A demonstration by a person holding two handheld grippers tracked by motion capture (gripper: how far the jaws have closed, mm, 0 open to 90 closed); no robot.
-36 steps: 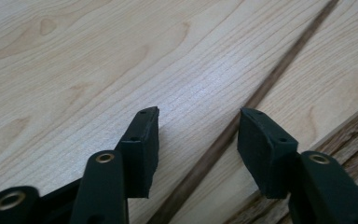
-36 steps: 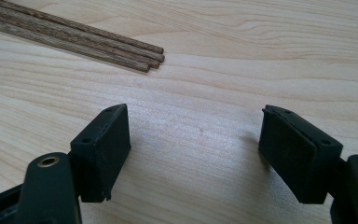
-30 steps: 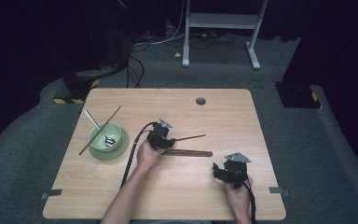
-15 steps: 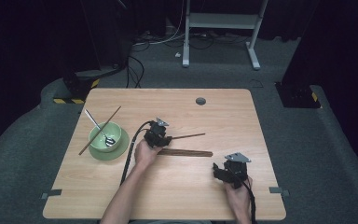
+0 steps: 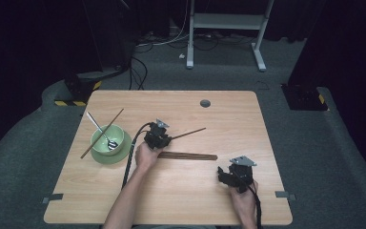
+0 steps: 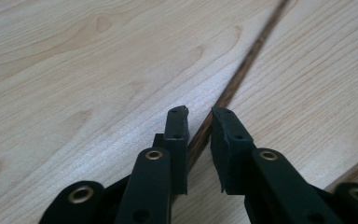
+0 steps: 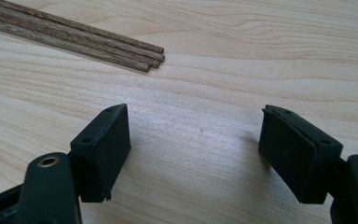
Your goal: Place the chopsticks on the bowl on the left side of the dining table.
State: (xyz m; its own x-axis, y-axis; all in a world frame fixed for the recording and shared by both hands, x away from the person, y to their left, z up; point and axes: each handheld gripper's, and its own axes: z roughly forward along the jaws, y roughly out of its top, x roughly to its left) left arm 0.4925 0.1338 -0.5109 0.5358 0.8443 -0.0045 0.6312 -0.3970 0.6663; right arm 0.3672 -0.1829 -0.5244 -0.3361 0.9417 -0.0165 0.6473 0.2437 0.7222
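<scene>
A single brown chopstick (image 5: 189,133) lies slanted on the wooden table (image 5: 228,114). My left gripper (image 5: 166,139) sits over its near end. In the left gripper view the chopstick (image 6: 242,70) runs up the narrow gap of the left gripper (image 6: 199,112). Its jaws have just been closing and a slit still shows between the pads and the stick. A bundle of chopsticks (image 5: 187,155) lies just below it. My right gripper (image 5: 224,174) rests near the table's front right, open, with bare wood in the wide gap of the right gripper (image 7: 195,113). The bundle's ends (image 7: 140,55) lie ahead of it.
A green bowl (image 5: 98,135) stands at the left with a metal spoon (image 5: 100,129) in it and a chopstick (image 5: 102,132) leaning across its rim. A round cable hole (image 5: 205,103) is near the table's back edge. Black cables trail from both grippers.
My left gripper has edged slightly left along the lone chopstick. The right gripper, bowl and bundle have not moved.
</scene>
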